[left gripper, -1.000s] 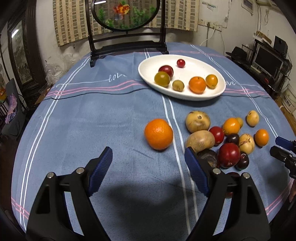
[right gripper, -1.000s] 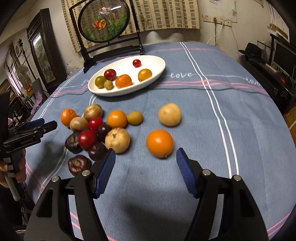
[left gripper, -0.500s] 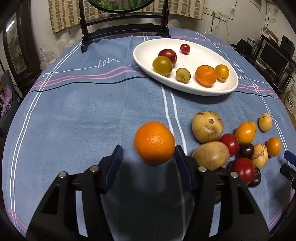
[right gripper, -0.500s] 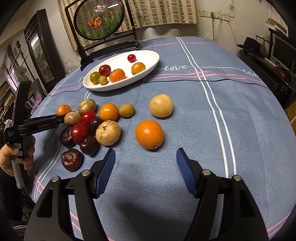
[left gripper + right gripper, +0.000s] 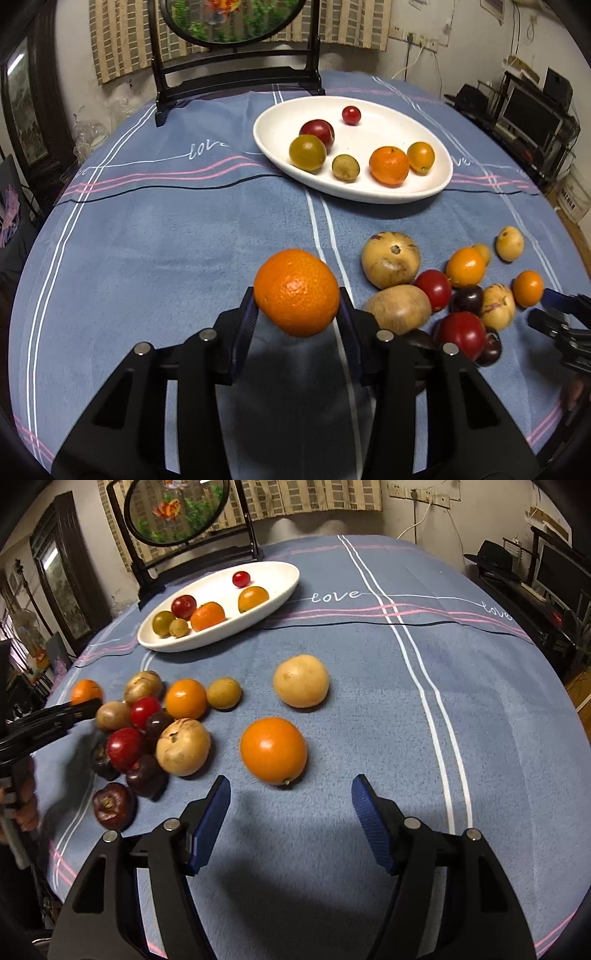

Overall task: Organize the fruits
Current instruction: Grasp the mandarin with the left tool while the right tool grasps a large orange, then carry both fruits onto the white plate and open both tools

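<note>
- Left gripper [image 5: 296,308]: clenched on a large orange [image 5: 296,292]; both blue pads press the fruit's sides. The orange sits between the fingertips, above the blue tablecloth [image 5: 166,240]; whether it touches the cloth cannot be told.
- Right gripper [image 5: 291,797]: released, jaws spread wide, nothing between them. It hangs over the cloth just short of a second large orange [image 5: 273,750], which lies on the table apart from both pads.
- White oval plate [image 5: 436,184]: stands on the far half of the table. It holds six fruits: a small red cherry-like fruit [image 5: 351,115], a dark red plum [image 5: 317,132], a greenish plum [image 5: 307,152], a small olive-coloured fruit [image 5: 345,167], a mandarin [image 5: 389,165] and a smaller orange fruit [image 5: 420,157].
- Loose pile on the cloth, right of the held orange: a round tan fruit with a stem scar [image 5: 390,259], a brown oval fruit [image 5: 398,309], a red tomato-like fruit [image 5: 433,289], a large red fruit [image 5: 460,334], dark purple fruits [image 5: 467,300] and several small orange fruits [image 5: 464,267], mostly touching one another.
- Pale yellow round fruit [image 5: 301,681]: lies alone, beyond the second large orange.
- Dark wooden stand with a round painted screen [image 5: 236,18]: at the far table edge, behind the plate.
</note>
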